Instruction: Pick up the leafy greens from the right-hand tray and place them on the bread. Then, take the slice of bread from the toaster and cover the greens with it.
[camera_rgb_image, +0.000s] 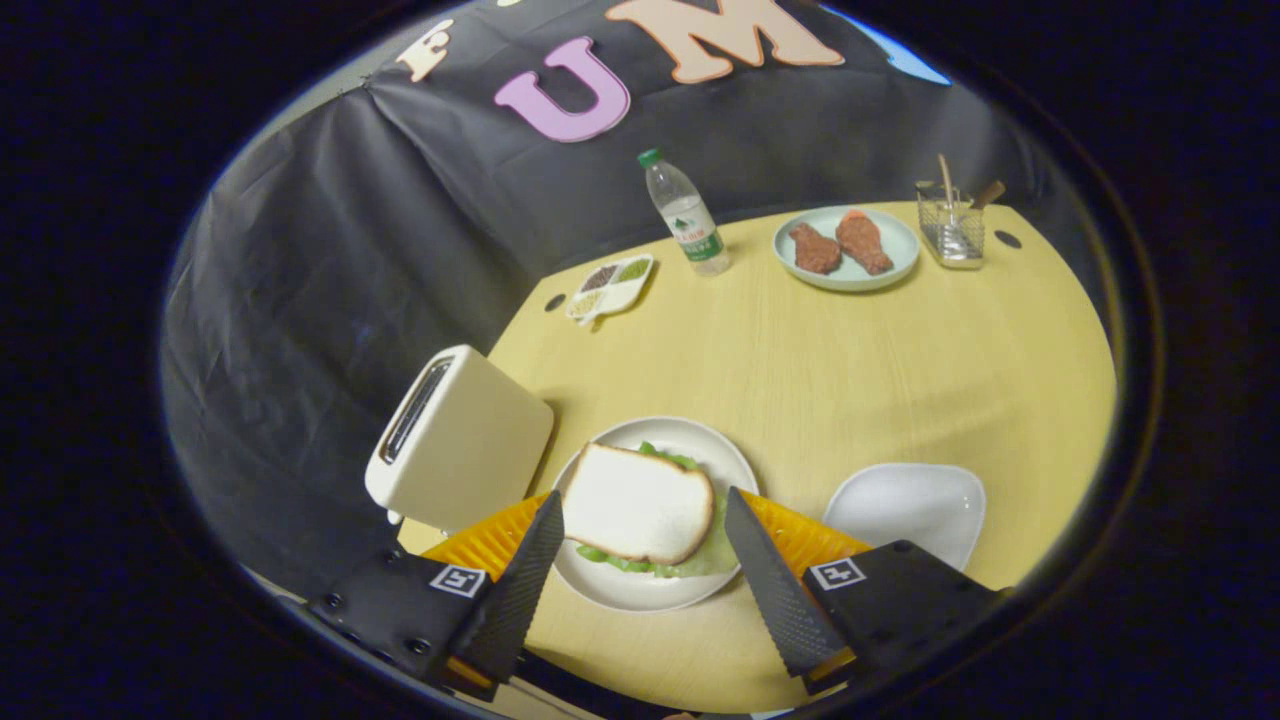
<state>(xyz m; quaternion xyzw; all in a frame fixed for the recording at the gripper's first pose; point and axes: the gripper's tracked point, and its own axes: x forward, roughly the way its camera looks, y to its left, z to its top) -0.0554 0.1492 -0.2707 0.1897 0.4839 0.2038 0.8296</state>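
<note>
Gripper: fingers spread wide, grasping nothing, one on either side of the top slice of bread with a gap showing at each side. Top slice: lying flat over the leafy greens on the round white plate, near middle of the yellow table; green leaf edges showing at the slice's near and far sides. Lower bread: hidden under the stack, cannot tell. Step in hand, by judgement: release and clearing away, task apparently close to done. Advice for the step: jaws kept wide, straight lift upward and back, no sideways drag against the crust, no nudging of the plate rim. Toaster: left of the plate, just beside it, slot dark, contents not discernible. White square tray: right of the plate, nothing visible in it. Far pale-green plate: two brown meat-like pieces. Far left divided dish: dark and green fillings in separate compartments. Water bottle: upright, between the divided dish and the far plate. Wire holder: far right, utensil handles standing in it.
</note>
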